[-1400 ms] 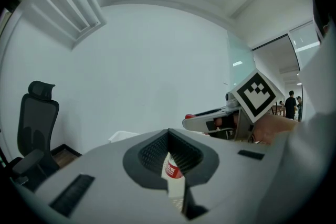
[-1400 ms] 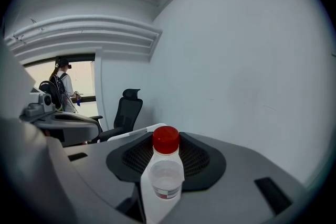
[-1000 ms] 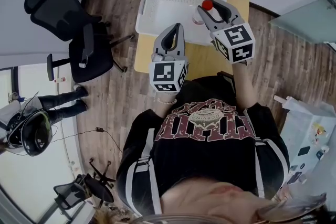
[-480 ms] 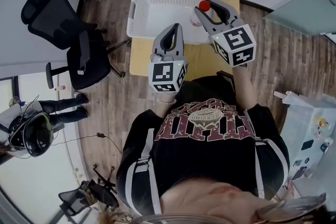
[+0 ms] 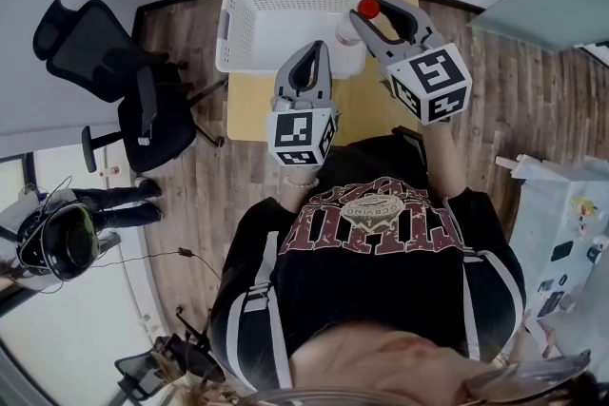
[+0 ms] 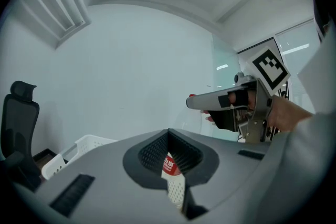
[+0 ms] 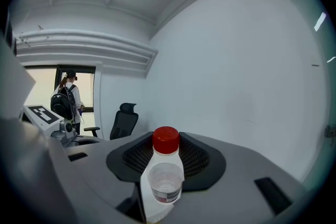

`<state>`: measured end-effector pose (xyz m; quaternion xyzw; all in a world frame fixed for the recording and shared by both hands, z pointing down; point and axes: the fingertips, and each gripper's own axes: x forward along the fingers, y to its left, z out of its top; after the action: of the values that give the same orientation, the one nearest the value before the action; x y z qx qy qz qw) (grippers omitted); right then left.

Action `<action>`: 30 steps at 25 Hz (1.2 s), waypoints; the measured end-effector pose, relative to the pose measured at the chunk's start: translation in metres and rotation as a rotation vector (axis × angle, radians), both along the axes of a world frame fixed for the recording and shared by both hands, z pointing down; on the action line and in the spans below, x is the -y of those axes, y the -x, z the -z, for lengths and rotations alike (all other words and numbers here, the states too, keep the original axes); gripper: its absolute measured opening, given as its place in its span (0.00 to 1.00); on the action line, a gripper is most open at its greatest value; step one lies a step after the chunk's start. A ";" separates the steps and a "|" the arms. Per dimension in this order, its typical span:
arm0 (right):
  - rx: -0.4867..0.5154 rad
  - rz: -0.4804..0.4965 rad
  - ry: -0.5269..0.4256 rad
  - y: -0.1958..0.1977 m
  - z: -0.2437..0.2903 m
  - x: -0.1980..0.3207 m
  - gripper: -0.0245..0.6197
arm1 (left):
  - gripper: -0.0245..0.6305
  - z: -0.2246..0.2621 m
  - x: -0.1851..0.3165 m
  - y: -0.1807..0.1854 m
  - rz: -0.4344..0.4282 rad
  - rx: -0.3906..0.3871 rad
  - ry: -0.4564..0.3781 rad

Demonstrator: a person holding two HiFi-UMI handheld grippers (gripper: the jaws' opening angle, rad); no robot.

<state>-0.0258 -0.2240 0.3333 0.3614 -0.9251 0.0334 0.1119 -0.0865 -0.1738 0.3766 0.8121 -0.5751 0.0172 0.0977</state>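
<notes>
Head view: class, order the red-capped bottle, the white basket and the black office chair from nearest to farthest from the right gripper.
1. Red-capped bottle: between the jaws of the right gripper.
2. White basket: just to its left.
3. Black office chair: far left.

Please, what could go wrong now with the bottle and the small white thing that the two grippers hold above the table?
1. The bottle in the right gripper seems to hang over the right rim of the white basket. If released here, it might hit the rim and bounce out.
2. The left gripper pinches the red-labelled white item only narrowly, so it could slip.
</notes>
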 end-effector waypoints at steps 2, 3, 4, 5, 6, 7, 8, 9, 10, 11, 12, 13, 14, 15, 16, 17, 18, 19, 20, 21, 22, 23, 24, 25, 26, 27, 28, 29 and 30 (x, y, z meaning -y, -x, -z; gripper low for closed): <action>0.014 0.000 -0.009 -0.005 0.006 -0.002 0.28 | 0.11 0.001 0.000 -0.007 -0.009 0.001 -0.001; 0.018 0.000 -0.018 -0.007 0.009 -0.004 0.28 | 0.11 0.001 0.000 -0.009 -0.012 0.002 -0.002; 0.019 -0.001 -0.028 -0.010 0.013 -0.006 0.28 | 0.11 0.001 -0.001 -0.012 -0.015 0.002 -0.003; 0.016 -0.003 -0.039 -0.012 0.016 -0.008 0.28 | 0.11 0.001 -0.001 -0.014 -0.019 0.003 -0.003; 0.012 -0.006 -0.048 -0.014 0.019 -0.009 0.28 | 0.11 0.002 -0.002 -0.017 -0.022 0.004 -0.004; 0.007 -0.009 -0.057 -0.017 0.022 -0.010 0.28 | 0.11 0.002 -0.002 -0.019 -0.025 0.004 -0.004; 0.002 -0.013 -0.064 -0.020 0.024 -0.011 0.28 | 0.11 0.002 -0.002 -0.021 -0.028 0.004 -0.004; -0.003 -0.018 -0.070 -0.023 0.026 -0.012 0.28 | 0.11 0.002 -0.002 -0.023 -0.030 0.004 -0.004; -0.006 -0.024 -0.073 -0.027 0.027 -0.013 0.28 | 0.11 0.002 -0.003 -0.026 -0.033 0.004 -0.004; -0.008 -0.030 -0.074 -0.031 0.027 -0.013 0.28 | 0.11 0.002 -0.003 -0.028 -0.035 0.005 -0.004; -0.008 -0.036 -0.074 -0.035 0.026 -0.014 0.28 | 0.11 0.002 -0.003 -0.030 -0.038 0.005 -0.004; -0.009 -0.041 -0.072 -0.039 0.026 -0.015 0.28 | 0.11 0.001 -0.003 -0.033 -0.041 0.006 -0.003; -0.010 -0.046 -0.071 -0.043 0.025 -0.015 0.28 | 0.11 0.001 -0.004 -0.036 -0.044 0.007 -0.003; -0.011 -0.050 -0.069 -0.047 0.024 -0.016 0.28 | 0.11 0.001 -0.004 -0.039 -0.048 0.008 -0.003; -0.011 -0.054 -0.067 -0.050 0.023 -0.017 0.28 | 0.11 0.001 -0.004 -0.042 -0.052 0.009 -0.004; -0.011 -0.059 -0.064 -0.054 0.022 -0.018 0.28 | 0.11 0.001 -0.005 -0.045 -0.056 0.010 -0.004; -0.012 -0.063 -0.061 -0.058 0.021 -0.018 0.28 | 0.11 0.001 -0.005 -0.048 -0.060 0.011 -0.004; -0.013 -0.066 -0.058 -0.061 0.019 -0.019 0.28 | 0.11 0.001 -0.005 -0.051 -0.063 0.011 -0.004; -0.015 -0.069 -0.055 -0.064 0.018 -0.020 0.28 | 0.11 0.001 -0.006 -0.054 -0.066 0.012 -0.003; -0.017 -0.071 -0.051 -0.067 0.017 -0.020 0.28 | 0.11 0.001 -0.006 -0.057 -0.068 0.012 -0.003; -0.020 -0.072 -0.047 -0.069 0.016 -0.021 0.28 | 0.11 0.001 -0.006 -0.059 -0.071 0.013 -0.002; -0.022 -0.072 -0.043 -0.071 0.014 -0.021 0.28 | 0.11 0.002 -0.006 -0.062 -0.073 0.013 -0.002; -0.024 -0.073 -0.039 -0.073 0.012 -0.021 0.28 | 0.11 0.001 -0.006 -0.064 -0.076 0.013 -0.001; -0.026 -0.073 -0.035 -0.075 0.011 -0.021 0.28 | 0.11 0.001 -0.006 -0.066 -0.078 0.014 0.000; -0.027 -0.073 -0.030 -0.076 0.009 -0.021 0.28 | 0.11 0.001 -0.007 -0.067 -0.079 0.013 0.001; -0.027 -0.073 -0.025 -0.077 0.006 -0.021 0.28 | 0.11 0.000 -0.007 -0.068 -0.080 0.014 0.003; -0.028 -0.073 -0.019 -0.078 0.004 -0.021 0.28 | 0.11 0.000 -0.008 -0.069 -0.080 0.014 0.004; -0.028 -0.073 -0.014 -0.079 0.001 -0.021 0.28 | 0.11 -0.001 -0.008 -0.070 -0.080 0.015 0.006; -0.029 -0.073 -0.008 -0.080 -0.002 -0.021 0.28 | 0.11 -0.001 -0.008 -0.071 -0.080 0.016 0.007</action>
<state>0.0543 -0.2028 0.3352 0.3960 -0.9096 0.0286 0.1227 -0.0153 -0.1654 0.3780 0.8338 -0.5430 0.0294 0.0951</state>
